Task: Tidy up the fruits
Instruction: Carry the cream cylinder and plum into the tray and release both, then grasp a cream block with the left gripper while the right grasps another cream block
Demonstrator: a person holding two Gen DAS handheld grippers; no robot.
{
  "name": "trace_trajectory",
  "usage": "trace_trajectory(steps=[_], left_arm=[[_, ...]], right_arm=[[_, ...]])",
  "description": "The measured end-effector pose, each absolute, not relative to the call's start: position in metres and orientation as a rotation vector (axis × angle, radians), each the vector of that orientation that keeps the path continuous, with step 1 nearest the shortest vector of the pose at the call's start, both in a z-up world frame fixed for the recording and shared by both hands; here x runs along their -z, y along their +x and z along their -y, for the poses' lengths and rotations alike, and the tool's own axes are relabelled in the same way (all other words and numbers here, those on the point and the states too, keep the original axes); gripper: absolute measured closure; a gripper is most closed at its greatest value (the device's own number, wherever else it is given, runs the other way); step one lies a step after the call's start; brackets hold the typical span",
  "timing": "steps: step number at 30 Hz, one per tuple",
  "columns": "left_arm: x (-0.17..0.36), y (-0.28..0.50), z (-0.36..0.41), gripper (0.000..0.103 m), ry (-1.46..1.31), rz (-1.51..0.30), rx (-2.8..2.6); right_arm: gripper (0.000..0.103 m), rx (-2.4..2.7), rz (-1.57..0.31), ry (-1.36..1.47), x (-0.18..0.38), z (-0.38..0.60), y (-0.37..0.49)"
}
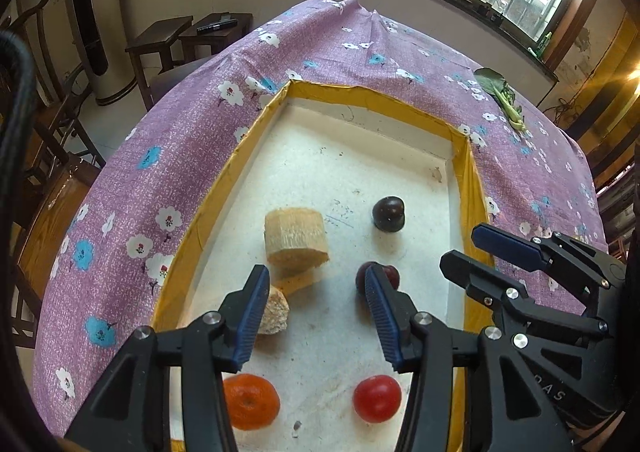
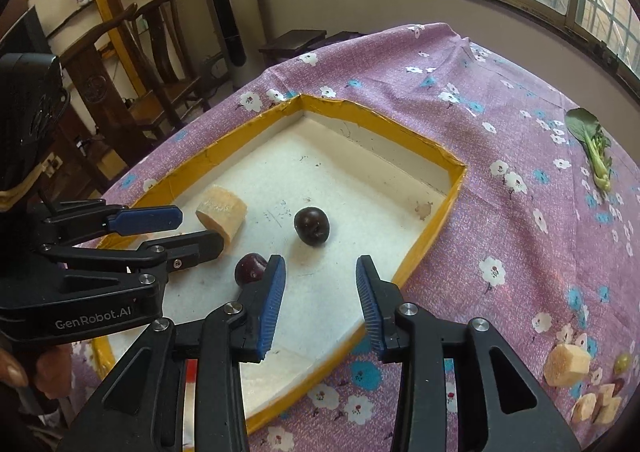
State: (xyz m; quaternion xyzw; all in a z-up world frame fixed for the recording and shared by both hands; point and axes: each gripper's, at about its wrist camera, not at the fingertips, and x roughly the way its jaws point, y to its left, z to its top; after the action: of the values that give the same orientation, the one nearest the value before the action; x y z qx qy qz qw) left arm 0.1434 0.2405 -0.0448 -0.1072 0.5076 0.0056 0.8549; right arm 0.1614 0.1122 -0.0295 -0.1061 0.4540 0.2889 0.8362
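Note:
A white tray with a yellow rim (image 1: pixel 224 187) (image 2: pixel 436 219) lies on the purple flowered cloth. In it are a beige cut chunk (image 1: pixel 296 238) (image 2: pixel 222 211), a dark plum (image 1: pixel 388 213) (image 2: pixel 312 226), a red plum (image 1: pixel 390 276) (image 2: pixel 248 268), a small beige piece (image 1: pixel 276 312), an orange mandarin (image 1: pixel 250 406) and a red tomato (image 1: pixel 376 398). My left gripper (image 1: pixel 316 284) (image 2: pixel 200 230) hangs open over the tray, nothing between its pads, the red plum just behind its right finger. My right gripper (image 2: pixel 320 272) (image 1: pixel 462 248) is open and empty over the tray's near right part.
On the cloth at the right lie several beige chunks (image 2: pixel 566 366) and a small green fruit (image 2: pixel 622 362). A leafy green stalk (image 2: pixel 592 147) (image 1: pixel 500 91) lies farther back. Wooden chairs (image 2: pixel 156 63) and a stool (image 1: pixel 160 39) stand beyond the table's left edge.

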Motion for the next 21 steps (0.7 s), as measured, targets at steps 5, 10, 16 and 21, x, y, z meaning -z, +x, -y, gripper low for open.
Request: trace_trajectory(steps=[5,10,16,21], left_arm=[[0.035,0.127,-0.22,0.045,-0.203,-1.052,0.006],[0.028,0.114,-0.188,0.041,-0.168,-1.04,0.039],[0.024,0.11,-0.13,0.036,-0.105,-1.041,0.115],[0.028,0.111,-0.08,0.035,-0.061,-1.065,0.187]], right_arm=[[0.066,-0.618,-0.953,-0.185,0.022,-0.094,0.139],[0.066,-0.605,-0.968,-0.134,0.023,-0.063,0.117],[0.065,-0.521,-0.991,-0.067,0.031,0.004,0.104],[0.065,-0.372,-0.975,-0.002,0.032,0.083,0.105]])
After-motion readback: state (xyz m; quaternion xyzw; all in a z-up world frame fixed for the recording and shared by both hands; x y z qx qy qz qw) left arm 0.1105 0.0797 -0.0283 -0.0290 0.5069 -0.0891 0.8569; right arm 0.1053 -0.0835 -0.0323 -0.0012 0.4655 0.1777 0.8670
